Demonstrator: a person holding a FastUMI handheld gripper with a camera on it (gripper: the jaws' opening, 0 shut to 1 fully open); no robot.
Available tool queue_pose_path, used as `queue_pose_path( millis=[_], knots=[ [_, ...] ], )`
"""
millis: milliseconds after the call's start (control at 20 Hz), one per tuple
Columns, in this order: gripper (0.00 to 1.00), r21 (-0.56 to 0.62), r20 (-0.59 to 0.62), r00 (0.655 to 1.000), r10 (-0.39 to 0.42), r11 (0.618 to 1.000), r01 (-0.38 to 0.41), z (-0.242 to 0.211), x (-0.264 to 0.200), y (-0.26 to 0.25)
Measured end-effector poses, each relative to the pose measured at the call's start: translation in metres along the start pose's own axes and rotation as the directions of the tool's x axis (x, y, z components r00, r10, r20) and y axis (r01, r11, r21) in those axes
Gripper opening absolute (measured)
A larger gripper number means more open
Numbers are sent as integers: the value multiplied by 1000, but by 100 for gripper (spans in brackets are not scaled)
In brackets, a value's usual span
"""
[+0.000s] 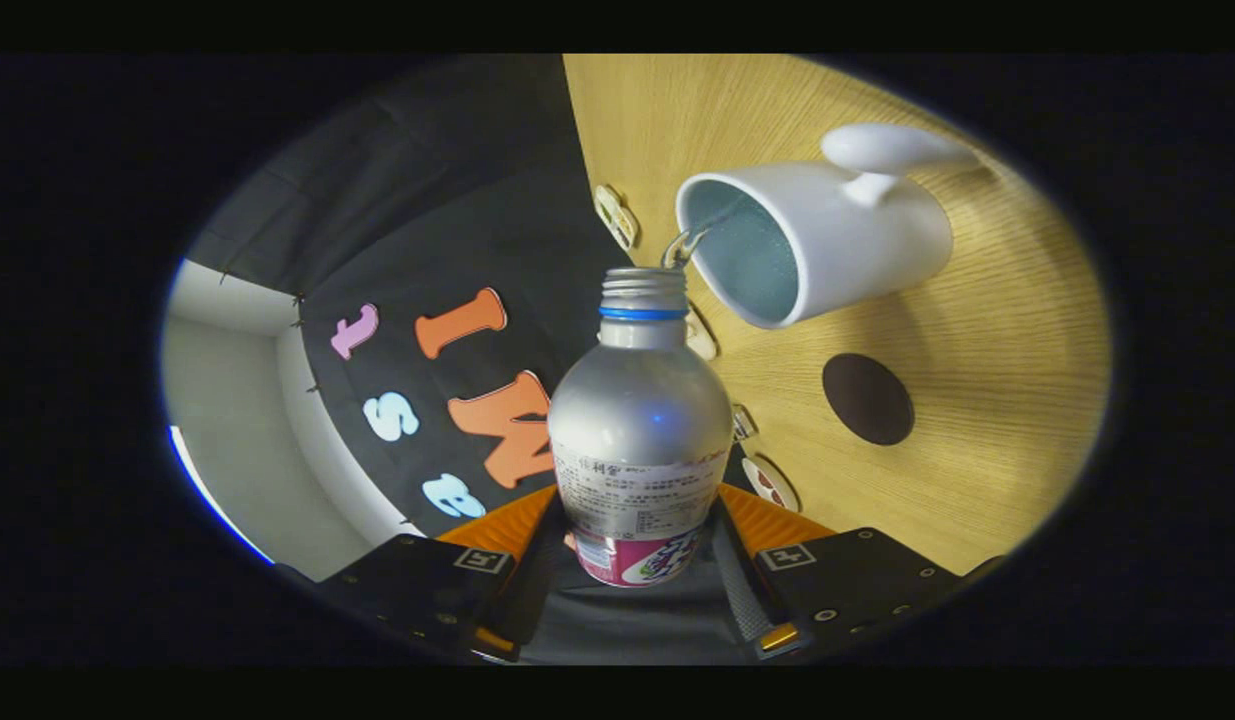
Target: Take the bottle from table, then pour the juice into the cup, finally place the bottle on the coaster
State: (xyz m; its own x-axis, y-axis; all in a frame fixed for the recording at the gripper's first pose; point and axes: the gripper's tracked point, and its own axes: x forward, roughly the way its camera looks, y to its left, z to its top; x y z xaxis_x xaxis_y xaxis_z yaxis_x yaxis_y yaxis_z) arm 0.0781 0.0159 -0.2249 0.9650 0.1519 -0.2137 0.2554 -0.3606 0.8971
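Observation:
A silver metal bottle with a blue neck ring and no cap is held between the fingers of my gripper, which is shut on its labelled lower body. The whole view is rolled sideways, so the bottle is tipped with its open mouth toward the white cup. The cup stands on the wooden table, its handle on the far side and its pale blue inside showing. The bottle's mouth is just beside the cup's rim. A dark round coaster lies on the table near the cup.
The table's edge carries several small clips or tags along the booth's black cloth wall. A pale wall or floor shows beyond the cloth.

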Motion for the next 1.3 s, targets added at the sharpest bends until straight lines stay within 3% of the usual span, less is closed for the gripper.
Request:
queue_pose_path(
  millis=[1300],
  knots=[
    [75, 108, 32, 999, -7, 994, 4, 19, 10, -4]
  ],
)
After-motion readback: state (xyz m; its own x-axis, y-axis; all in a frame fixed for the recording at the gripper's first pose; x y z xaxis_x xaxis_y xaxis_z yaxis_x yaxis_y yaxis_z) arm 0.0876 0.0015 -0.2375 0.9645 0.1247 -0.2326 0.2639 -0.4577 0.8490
